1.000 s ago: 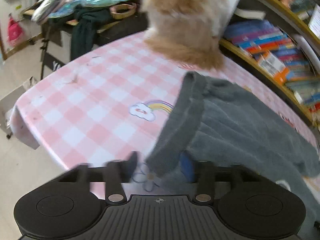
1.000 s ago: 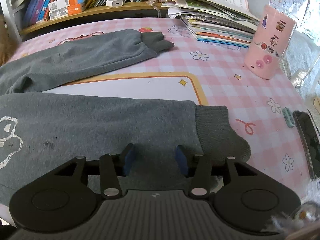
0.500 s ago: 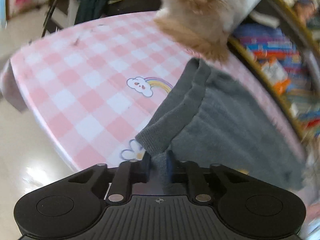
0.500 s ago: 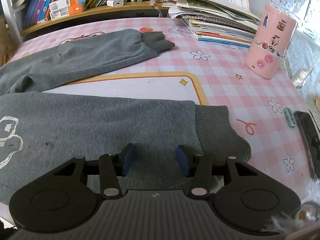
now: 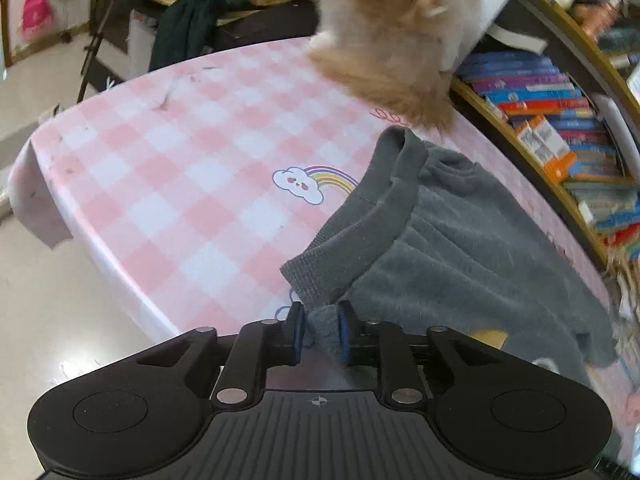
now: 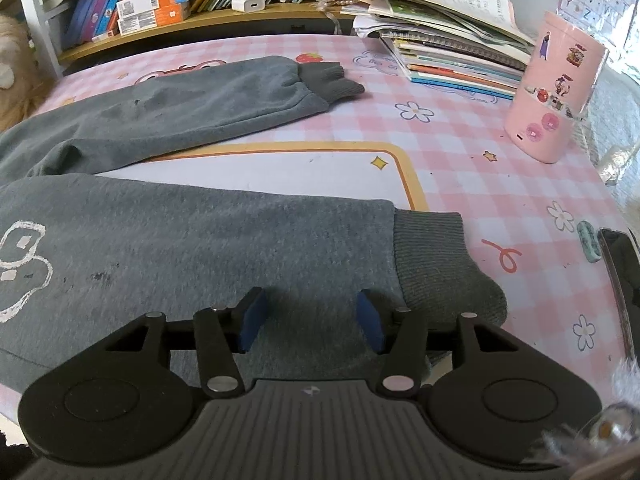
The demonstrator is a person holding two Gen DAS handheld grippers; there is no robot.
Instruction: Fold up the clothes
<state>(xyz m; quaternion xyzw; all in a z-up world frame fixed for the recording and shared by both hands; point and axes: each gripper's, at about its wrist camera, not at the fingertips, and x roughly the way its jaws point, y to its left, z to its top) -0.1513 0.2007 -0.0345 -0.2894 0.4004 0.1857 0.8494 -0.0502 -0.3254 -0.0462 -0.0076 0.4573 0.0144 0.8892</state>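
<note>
A second ago the left gripper [image 5: 319, 334] was wide open beside the pants [image 5: 460, 248]; now it has closed on a corner of the gray waistband and lifted it a little. In the left view, the pants lie in the lower right of the frame on the pink checked table [image 5: 180, 168], running away to the right. A fluffy tan animal [image 5: 392, 28] sits at the top.

In the right view, the right gripper [image 6: 310, 322] has hardly moved. Its two blue tips are spread apart and hold nothing, hovering over the near leg by the cuff [image 6: 436, 256]. The leg runs left to right across the frame. Only this view shows both legs, the pink cup [image 6: 554, 92] and the books [image 6: 448, 36]. The right gripper is nearer the cuffs, so I think it grabs there next.
</note>
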